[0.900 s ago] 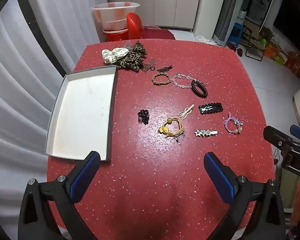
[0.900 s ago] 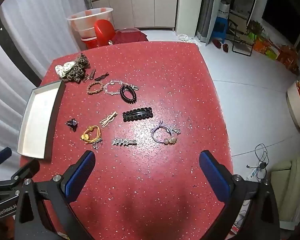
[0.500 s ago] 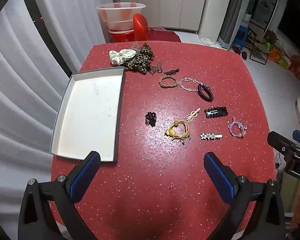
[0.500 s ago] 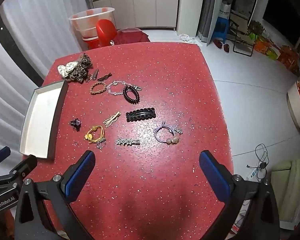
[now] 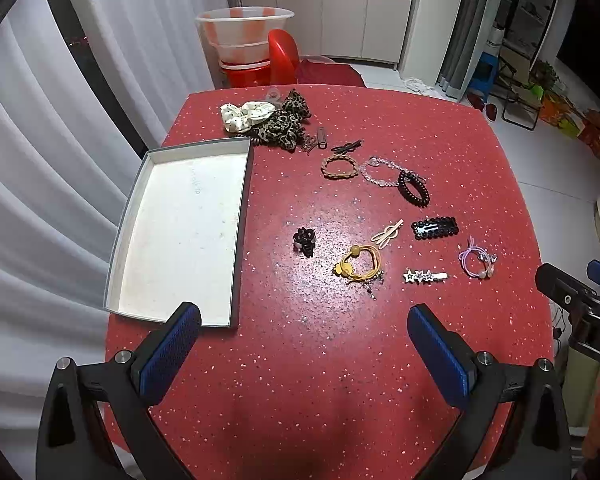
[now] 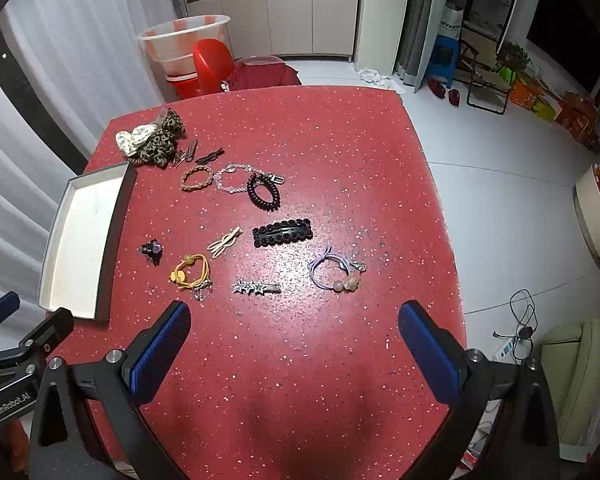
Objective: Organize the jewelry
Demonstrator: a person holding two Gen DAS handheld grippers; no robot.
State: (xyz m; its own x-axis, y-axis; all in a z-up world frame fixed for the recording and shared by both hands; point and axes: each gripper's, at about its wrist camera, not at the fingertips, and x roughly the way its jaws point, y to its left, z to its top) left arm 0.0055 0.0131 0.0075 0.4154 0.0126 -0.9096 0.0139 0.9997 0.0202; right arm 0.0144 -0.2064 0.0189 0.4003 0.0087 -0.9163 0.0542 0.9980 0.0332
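An empty grey tray lies at the left of the red table. Jewelry is scattered to its right: a yellow hair tie, a black flower clip, a star clip, a purple hair tie, a black beaded barrette, a beige clip, a black coil tie and a braided bracelet. My left gripper and right gripper hover open above the near table edge, holding nothing.
Scrunchies and small clips lie at the table's far left corner. Beyond it stand a red chair and a translucent bucket. White curtains hang at the left. The right gripper's body shows at the left wrist view's right edge.
Both grippers have drawn back and risen slightly, so the table and jewelry appear a bit farther and lower in view. Both stayed open; nothing on the table moved.
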